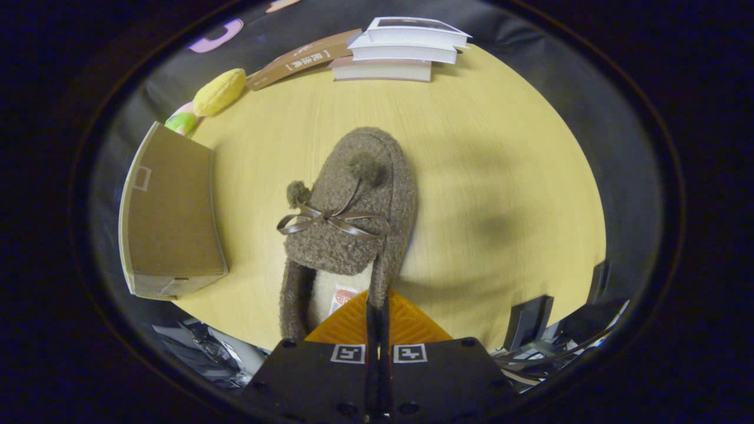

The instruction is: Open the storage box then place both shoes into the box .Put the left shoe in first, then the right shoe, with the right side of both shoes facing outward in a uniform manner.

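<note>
Gripper view: looks down along the two fingers onto a round wooden table (500,176).
Gripper: the gripper (377,306) has its fingers pressed close together, and the right collar wall of the shoe seems to be pinched between them near the heel opening; the contact itself is hard to make out, so I judge this a grip, not a certainty.
Shoe: one brown fuzzy slipper (353,200) with pom-poms and a ribbon bow lies just ahead of the fingers, toe pointing away, sole towards the table. Whether it rests on the wood or is lifted a little I cannot tell.
Storage box: the cardboard storage box (171,218) stands on the table to the left of the shoe, apart from it. Its lid looks closed from here.
Other things: a stack of books (400,50) and a brown card sleeve (300,59) lie beyond the shoe at the far edge; a yellow plush toy (219,91) sits behind the box.
Done: by my reading, little; the box appears unopened and no shoe is seen in it.
Left: opening the box, then both shoes going in, left first, right sides outward.
Which shoe: its curve suggests a left shoe, though that is a guess.
</note>
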`<state>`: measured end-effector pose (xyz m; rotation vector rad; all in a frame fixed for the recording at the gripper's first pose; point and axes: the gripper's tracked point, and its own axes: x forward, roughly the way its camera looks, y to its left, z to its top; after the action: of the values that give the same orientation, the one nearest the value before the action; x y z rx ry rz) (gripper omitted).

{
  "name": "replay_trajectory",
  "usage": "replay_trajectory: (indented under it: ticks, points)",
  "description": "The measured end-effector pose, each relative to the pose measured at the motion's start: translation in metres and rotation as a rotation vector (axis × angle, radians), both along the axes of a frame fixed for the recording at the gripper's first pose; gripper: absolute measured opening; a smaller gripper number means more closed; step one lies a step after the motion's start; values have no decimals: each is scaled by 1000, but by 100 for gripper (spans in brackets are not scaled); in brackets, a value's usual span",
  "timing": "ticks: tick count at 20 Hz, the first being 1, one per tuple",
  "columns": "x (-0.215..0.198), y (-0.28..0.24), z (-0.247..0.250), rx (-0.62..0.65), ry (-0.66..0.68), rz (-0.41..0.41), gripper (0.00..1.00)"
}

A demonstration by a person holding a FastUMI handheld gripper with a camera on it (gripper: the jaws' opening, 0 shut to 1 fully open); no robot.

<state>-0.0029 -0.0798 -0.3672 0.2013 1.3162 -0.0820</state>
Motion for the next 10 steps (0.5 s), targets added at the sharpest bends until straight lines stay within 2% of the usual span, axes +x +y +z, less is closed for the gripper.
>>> replay_trajectory:
  ticks: [3, 7, 10]
  points:
    - [1, -1, 5, 13, -19, -10, 4]
    - [8, 15, 37, 119, -65, -52, 3]
    - [28, 31, 80, 156, -148, -11, 4]
